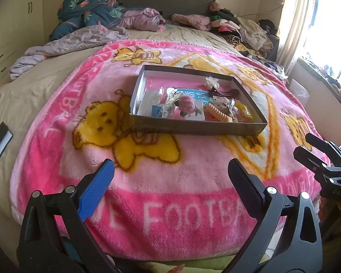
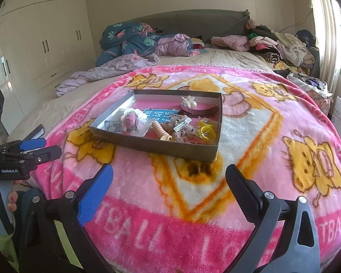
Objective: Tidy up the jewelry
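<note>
Hovering both grippers low over the pink blanket [image 1: 147, 182], nothing held yet. My left gripper [image 1: 170, 186] is spread wide, blue pad on one side, black on the other, only fleece between them. Ahead of its fingers and a little to their right sits the shallow cardboard box [image 1: 193, 129], and every bit of jewelry is inside it.

Going left to right through that box as my right gripper [image 2: 169, 190] sees it: small metal clips [image 2: 112, 126] at the left end, then a fluffy pink pom-pom piece [image 2: 129, 121] lying on clear packets, then a ribbed beige hair coil [image 2: 161, 130] near the middle, a silver hair clip [image 2: 181, 124] on a spotted scrunchie, and yellow pieces [image 2: 206, 128] at the right end. A white flower clip [image 2: 188, 101] sits further back on dark combs. My right gripper is spread wide too, empty, with the box's near wall straight ahead of its fingers.

Risks, I'd say: this heap is tangled, so pinching one piece could drag a neighbour out with it. The box rests on soft fleece, so a nudge against its wall could tip or slide it. The clear packets look slippery. Both grippers are close together, and reaching in at once could knock them against each other.
</note>
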{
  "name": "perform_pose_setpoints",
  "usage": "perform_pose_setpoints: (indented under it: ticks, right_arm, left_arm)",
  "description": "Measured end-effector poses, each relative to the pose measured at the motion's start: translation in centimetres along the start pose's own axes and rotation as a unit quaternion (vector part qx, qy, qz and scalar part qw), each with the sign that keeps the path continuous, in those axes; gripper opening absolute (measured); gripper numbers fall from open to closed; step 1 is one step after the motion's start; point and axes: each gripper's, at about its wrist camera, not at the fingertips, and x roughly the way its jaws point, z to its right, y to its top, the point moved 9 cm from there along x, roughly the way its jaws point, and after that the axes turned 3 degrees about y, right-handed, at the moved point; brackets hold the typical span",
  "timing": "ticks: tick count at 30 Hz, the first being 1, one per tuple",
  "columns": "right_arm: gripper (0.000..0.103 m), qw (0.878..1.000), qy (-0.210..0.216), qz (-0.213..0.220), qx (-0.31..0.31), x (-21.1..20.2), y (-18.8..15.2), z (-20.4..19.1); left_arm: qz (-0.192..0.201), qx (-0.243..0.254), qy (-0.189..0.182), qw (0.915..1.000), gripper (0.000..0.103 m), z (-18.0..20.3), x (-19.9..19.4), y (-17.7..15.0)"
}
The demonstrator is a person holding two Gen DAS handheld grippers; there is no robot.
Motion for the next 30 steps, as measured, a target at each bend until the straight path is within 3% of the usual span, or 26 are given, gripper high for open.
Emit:
perform_pose_setpoints:
  ticks: [30]
  right_arm:
    - [0.096,1.0,0.0,-0.001,0.001,-0.04,-0.13,-0.13]
  left_arm:
    - [-0.002,-0.004,0.01,0.9999,0.092,-0.75,-0.19,0.19]
